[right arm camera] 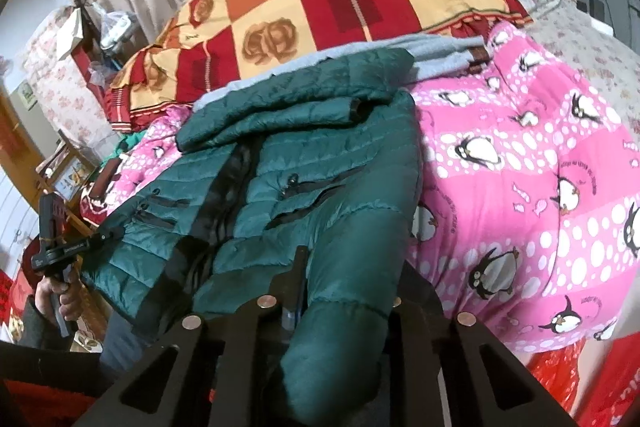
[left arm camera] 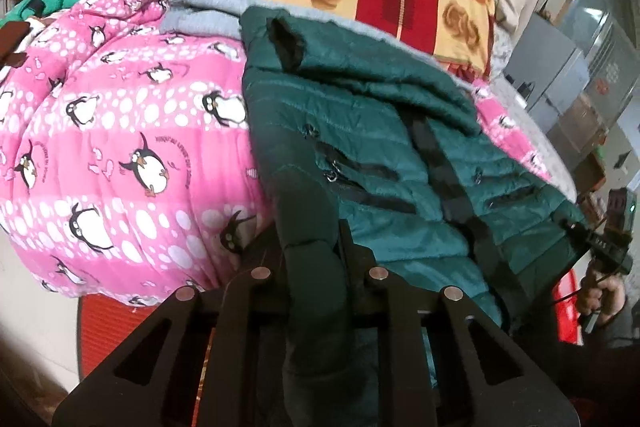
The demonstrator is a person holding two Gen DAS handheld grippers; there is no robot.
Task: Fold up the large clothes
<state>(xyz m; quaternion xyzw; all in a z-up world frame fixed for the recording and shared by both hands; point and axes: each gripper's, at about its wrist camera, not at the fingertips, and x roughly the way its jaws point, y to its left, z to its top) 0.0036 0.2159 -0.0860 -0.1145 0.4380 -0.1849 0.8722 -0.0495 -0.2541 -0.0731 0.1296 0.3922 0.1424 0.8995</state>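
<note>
Evidently both tools are clamped on the green puffer jacket (left arm camera: 360,155): left gripper (left arm camera: 310,247) and right gripper (right arm camera: 348,267) each pinch its near hem. Holding both corners likely readies a fold away over the pink penguin quilt (left arm camera: 120,131) it lies on.

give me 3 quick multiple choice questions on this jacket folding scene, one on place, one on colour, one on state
1. The jacket lies on:
A a pink penguin quilt
B a bare floor
C a chair

2. The jacket is:
A yellow
B dark green
C white

3. The left gripper is:
A wide open
B out of view
C shut on jacket fabric

Key:
1 A, the pink penguin quilt spreads beneath and beside it.
2 B, green quilting with black zips.
3 C, a green fold fills the gap between its fingers; the right gripper likewise.
</note>
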